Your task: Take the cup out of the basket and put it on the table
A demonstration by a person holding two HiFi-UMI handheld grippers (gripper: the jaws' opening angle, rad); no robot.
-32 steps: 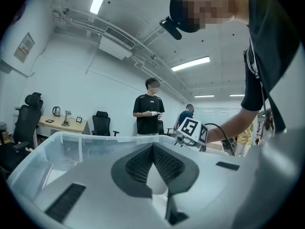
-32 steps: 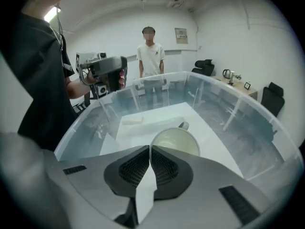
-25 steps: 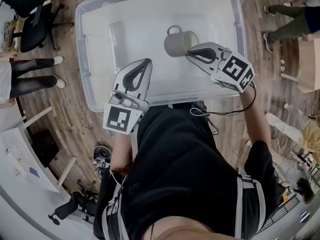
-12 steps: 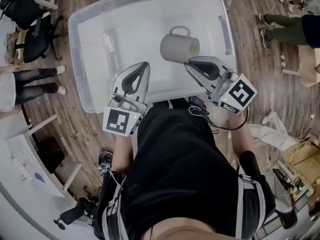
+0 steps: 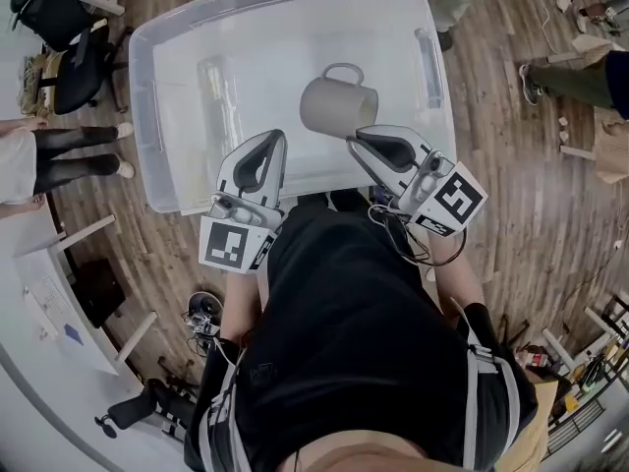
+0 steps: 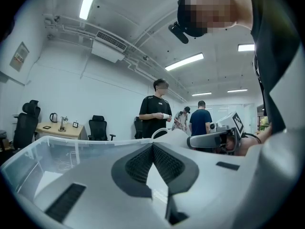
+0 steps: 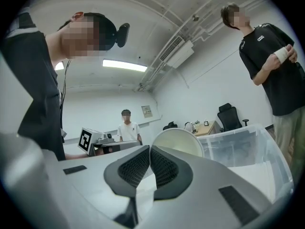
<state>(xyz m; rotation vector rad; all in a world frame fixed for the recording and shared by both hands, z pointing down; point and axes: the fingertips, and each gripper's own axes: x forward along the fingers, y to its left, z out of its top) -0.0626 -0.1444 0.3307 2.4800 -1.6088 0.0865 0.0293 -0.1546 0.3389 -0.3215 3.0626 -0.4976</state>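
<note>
**A:** So what's different from a second ago?

**B:** The right tongs [image 5: 354,139] were reaching deeper into the big clear plastic storage bin [image 5: 187,155]. Now they've rolled, come up, and pulled back toward the holder's body. Their jaws are pinched on the rim of the pale grey ceramic cup [image 5: 334,106] with a loop handle. The cup hangs off their tip, lying sideways with the handle on top, lifted off the bin floor but still over the bin.

**A:** And the left tongs [image 5: 276,136]?

**B:** They look much the same, jaws together on nothing, just beside the cup on its left.

**A:** Anything in the way?

**B:** The bin's near wall runs under both tongs, between the cup and the holder. A black cable [image 5: 398,234] loops behind the right tongs. Out past the left tongs there's a black office chair [image 5: 54,13] and a bystander's legs [image 5: 69,160] on the wooden floor [image 5: 531,195].
</note>
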